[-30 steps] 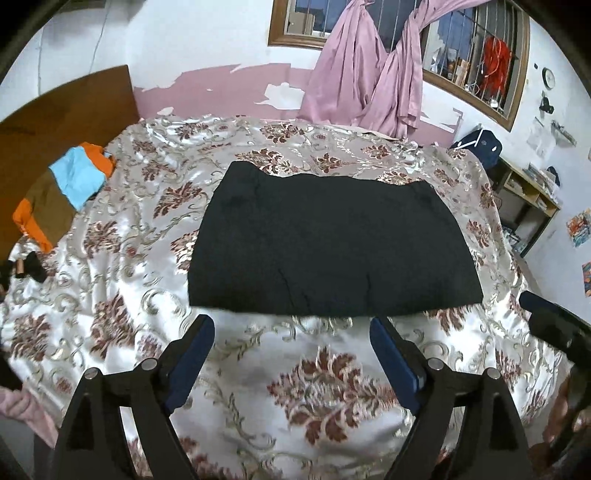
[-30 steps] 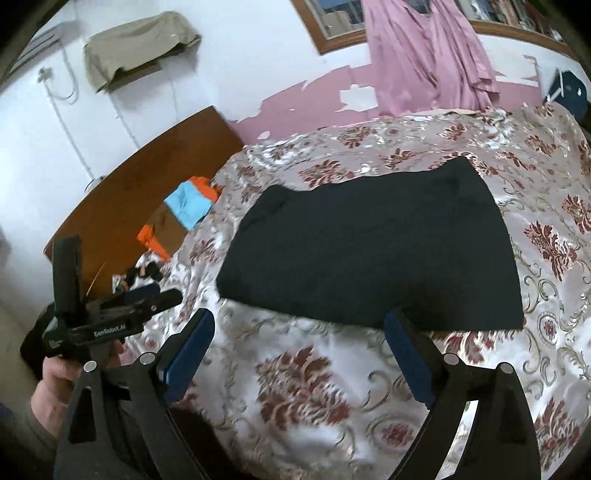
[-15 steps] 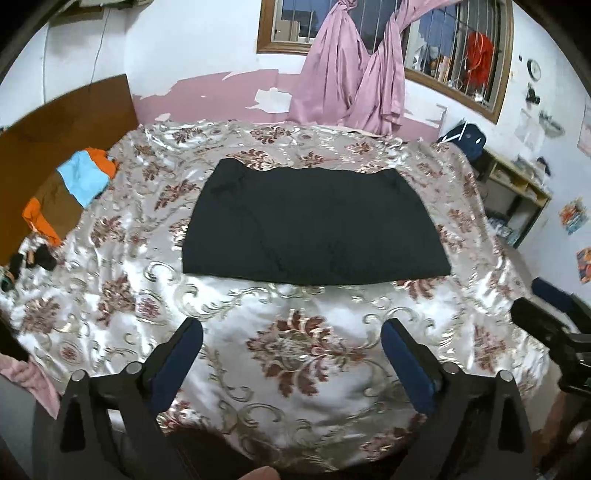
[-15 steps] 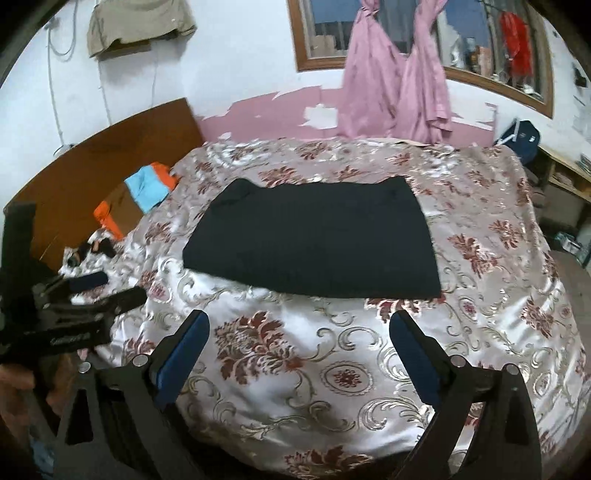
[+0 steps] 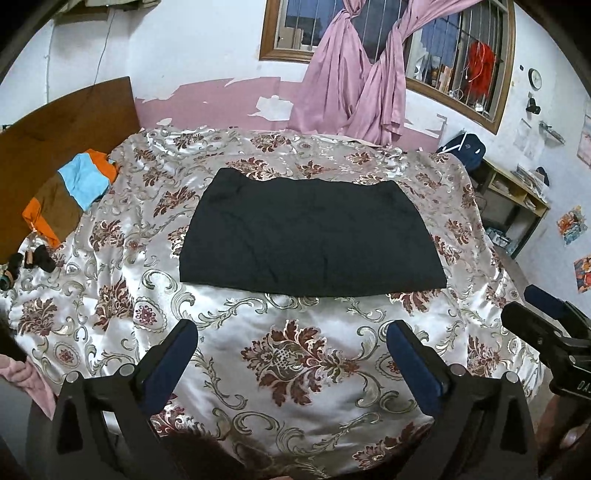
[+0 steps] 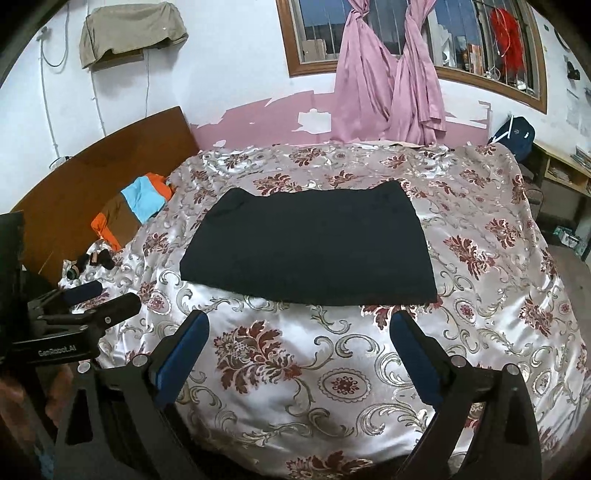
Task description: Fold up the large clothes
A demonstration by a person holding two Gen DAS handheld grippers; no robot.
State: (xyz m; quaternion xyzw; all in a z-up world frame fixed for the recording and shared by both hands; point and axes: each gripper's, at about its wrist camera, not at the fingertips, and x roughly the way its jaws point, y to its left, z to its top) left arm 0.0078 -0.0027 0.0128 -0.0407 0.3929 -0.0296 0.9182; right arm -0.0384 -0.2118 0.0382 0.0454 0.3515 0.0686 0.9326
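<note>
Covering the bed [image 5: 295, 369] is a shiny silver satin spread patterned with maroon flowers and grey scrolls, and the folded black garment [image 5: 310, 236] lies flat on it, near the middle and towards the far wall. That wall is white above and peeling pink below, with a wood-framed barred window [image 5: 461, 55] and knotted pink curtains [image 5: 354, 81]. A brown wooden headboard [image 5: 55, 140] stands at the left, with an orange, blue and brown striped cloth [image 5: 70, 199] lying against it.

Only the left wrist view shows the round wall clock [image 5: 534, 78], the posters on the right wall, and the right tool [image 5: 543, 314] coming in from the right edge. Only the right wrist view shows the beige cloth [image 6: 133, 33] draped high on the wall, and the left tool [image 6: 107, 299] at the left edge with a hand partly seen beneath it.

The garment is a wide rectangle, its long axis running left to right across the bed, parallel to the near edge; its near hem is straight and its far edge dips slightly in the middle.

Both tools stand wide apart at the fingers, their jaws having just been opening, with nothing between them but bedspread below. Each hangs over the near part of the bed, well short of the garment's near hem.
</note>
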